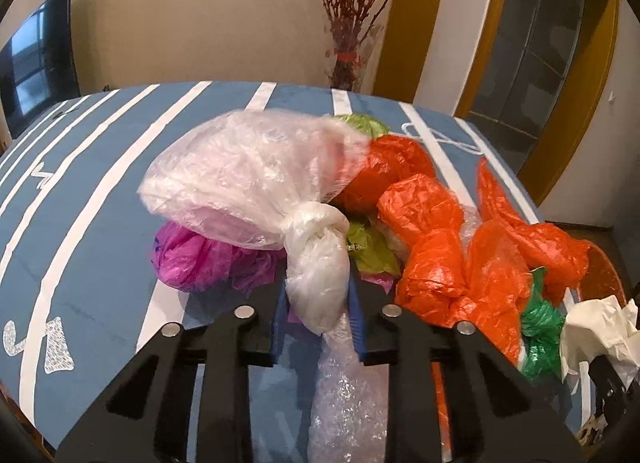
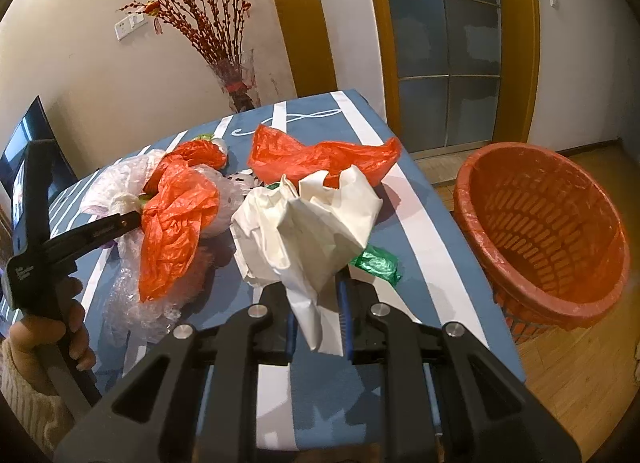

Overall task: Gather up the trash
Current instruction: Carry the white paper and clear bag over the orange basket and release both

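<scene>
thin glossy crinkled plastic: clear knotted bag (image 1: 256, 175), orange bags (image 1: 424, 207). matt creased white paper (image 2: 316, 223). matt blue cloth tablecloth (image 1: 100, 223). orange plastic lattice basket (image 2: 540, 231), wood floor (image 2: 580, 375).

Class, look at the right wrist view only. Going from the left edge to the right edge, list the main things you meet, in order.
Person's hand holding the left gripper → orange plastic bag → crumpled white paper clamped in the right gripper → green plastic scrap → orange basket beside the table.

A home, likely a living room — wall television (image 1: 38, 59), vase of red branches (image 2: 236, 79), wood floor (image 2: 580, 363).
</scene>
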The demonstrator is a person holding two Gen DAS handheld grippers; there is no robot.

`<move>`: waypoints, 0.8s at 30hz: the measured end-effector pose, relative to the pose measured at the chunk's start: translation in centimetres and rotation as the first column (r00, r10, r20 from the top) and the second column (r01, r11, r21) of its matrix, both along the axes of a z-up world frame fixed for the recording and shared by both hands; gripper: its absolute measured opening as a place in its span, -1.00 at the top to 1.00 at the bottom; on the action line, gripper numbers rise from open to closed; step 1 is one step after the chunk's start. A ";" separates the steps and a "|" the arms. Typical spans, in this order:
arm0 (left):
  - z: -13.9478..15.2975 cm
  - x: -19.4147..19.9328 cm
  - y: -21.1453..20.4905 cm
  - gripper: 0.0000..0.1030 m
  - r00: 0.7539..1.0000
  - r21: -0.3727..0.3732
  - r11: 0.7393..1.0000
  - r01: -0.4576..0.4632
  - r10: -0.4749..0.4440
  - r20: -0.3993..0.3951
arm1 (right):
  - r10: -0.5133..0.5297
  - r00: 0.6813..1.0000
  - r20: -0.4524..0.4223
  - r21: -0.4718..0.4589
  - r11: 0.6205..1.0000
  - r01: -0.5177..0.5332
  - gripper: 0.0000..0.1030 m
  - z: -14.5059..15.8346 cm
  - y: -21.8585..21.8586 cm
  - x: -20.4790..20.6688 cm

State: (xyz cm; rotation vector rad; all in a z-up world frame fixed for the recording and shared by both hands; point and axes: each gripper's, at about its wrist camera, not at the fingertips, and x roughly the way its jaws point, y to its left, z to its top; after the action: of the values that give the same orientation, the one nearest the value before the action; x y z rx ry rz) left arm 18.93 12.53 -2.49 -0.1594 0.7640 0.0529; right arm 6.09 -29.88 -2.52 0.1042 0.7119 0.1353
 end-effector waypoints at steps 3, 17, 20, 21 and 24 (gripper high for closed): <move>0.8 -0.4 0.2 0.55 1.000 -0.005 1.000 0.013 -0.012 0.028 | -0.006 1.000 0.013 0.007 1.000 0.006 0.65 0.4 -0.2 -0.2; 5.8 -3.8 -3.8 0.55 0.978 -0.023 0.989 0.145 -0.140 0.158 | -0.097 0.991 0.087 0.010 0.995 0.097 0.65 2.6 -3.9 -1.5; 6.7 -4.4 -6.3 0.55 0.965 -0.029 0.979 0.204 -0.196 0.175 | -0.137 0.984 0.113 0.003 0.990 0.138 0.65 3.2 -5.4 -1.8; 7.0 -4.6 -7.1 0.55 0.960 -0.028 0.974 0.225 -0.216 0.180 | -0.157 0.979 0.127 -0.004 0.987 0.159 0.65 3.5 -6.1 -2.0; 7.5 -4.9 -10.0 0.55 0.940 -0.029 0.955 0.294 -0.283 0.191 | -0.210 0.965 0.159 -0.019 0.976 0.216 0.65 4.3 -8.1 -2.3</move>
State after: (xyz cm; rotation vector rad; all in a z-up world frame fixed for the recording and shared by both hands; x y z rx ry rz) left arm 13.99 2.52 5.05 -0.1035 0.5969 -0.2605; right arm 3.79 -37.97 1.75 0.1337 0.5421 -0.0753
